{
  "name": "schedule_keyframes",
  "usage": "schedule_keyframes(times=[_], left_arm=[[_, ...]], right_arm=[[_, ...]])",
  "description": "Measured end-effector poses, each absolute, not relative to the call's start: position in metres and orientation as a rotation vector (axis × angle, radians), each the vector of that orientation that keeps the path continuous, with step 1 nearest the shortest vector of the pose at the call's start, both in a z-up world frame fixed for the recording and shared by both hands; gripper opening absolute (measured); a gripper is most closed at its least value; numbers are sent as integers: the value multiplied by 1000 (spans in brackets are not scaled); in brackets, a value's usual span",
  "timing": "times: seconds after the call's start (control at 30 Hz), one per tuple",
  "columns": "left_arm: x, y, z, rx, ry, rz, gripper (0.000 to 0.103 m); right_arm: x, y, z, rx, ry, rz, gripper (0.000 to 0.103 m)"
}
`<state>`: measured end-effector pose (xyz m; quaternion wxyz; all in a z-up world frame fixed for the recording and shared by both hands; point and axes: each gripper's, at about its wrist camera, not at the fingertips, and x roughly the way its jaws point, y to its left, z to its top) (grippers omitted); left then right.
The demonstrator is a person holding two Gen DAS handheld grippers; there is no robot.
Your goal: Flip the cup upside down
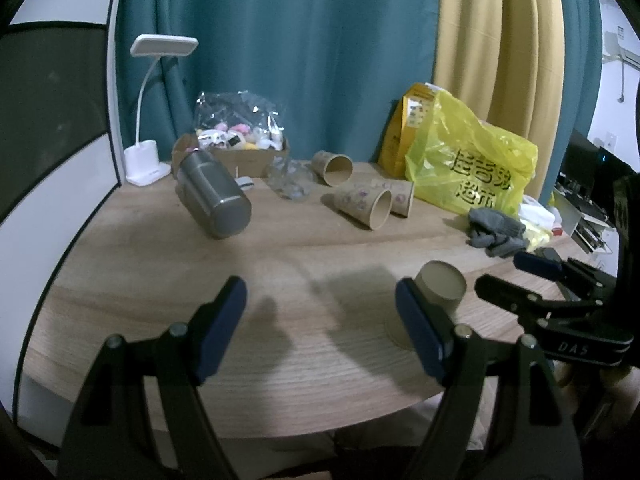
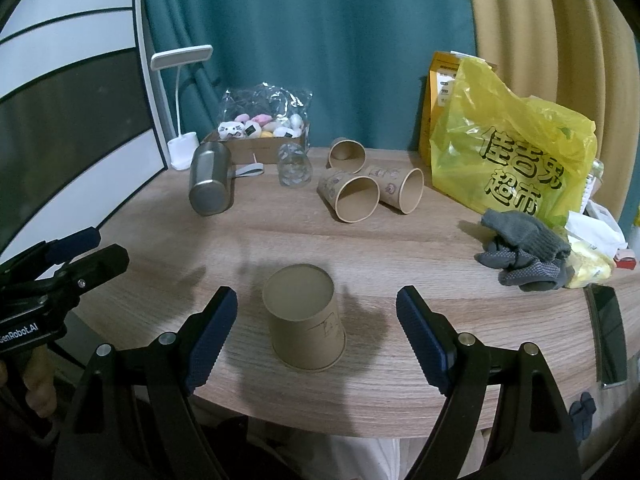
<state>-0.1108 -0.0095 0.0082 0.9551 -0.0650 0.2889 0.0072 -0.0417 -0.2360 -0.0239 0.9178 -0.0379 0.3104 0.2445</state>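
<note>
A brown paper cup [image 2: 306, 322] stands upside down, base up, near the table's front edge. It lies between the fingers of my right gripper [image 2: 316, 336], which is open and not touching it. In the left wrist view the same cup [image 1: 440, 288] shows just right of my left gripper's right finger. My left gripper [image 1: 320, 328] is open and empty over the wood. The right gripper [image 1: 532, 280] shows at the right of the left wrist view, and the left gripper [image 2: 80, 252] at the left of the right wrist view.
Three paper cups [image 2: 354, 196] lie on their sides at the back of the round wooden table [image 2: 400, 248], with a steel tumbler [image 2: 210, 184], a clear plastic cup [image 2: 295, 166], a toy box [image 2: 260, 136], a lamp [image 2: 182, 120], a yellow bag [image 2: 512, 152], grey gloves [image 2: 524, 252] and a phone [image 2: 608, 332].
</note>
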Motion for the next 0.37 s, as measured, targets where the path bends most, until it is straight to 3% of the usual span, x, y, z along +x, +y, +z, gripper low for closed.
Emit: schedule_keyframes(times=[0.37], left_arm=[[-112,-9,3,-146,590,-2,78]], right_arm=[[-45,-231,-28,-80,646,506,84]])
